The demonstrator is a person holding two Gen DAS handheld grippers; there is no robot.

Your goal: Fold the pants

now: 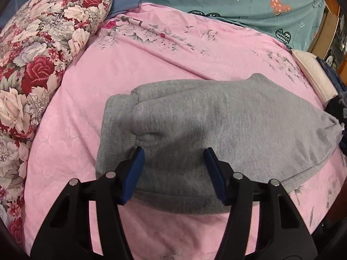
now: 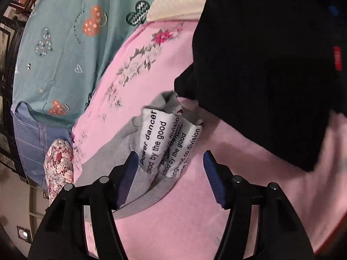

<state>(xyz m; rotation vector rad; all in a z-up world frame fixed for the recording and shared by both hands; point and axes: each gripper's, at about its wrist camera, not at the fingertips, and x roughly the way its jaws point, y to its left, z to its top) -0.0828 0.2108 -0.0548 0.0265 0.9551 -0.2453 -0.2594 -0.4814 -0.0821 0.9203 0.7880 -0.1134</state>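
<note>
Grey pants [image 1: 216, 117] lie folded on the pink bedspread [image 1: 151, 69], their long axis running across your left view, ribbed cuffs toward the flowered pillow [image 1: 39, 60]. Your left gripper [image 1: 174, 173] hovers over them, fingers apart and empty. Your right gripper [image 2: 170, 173] is likewise spread, near the lettered waistband [image 2: 164, 138].

The black garment [image 2: 271, 65] ran off the frame's top and right; the grey pants [image 2: 149, 186] lay partly behind the right tool [image 2: 170, 166].
</note>
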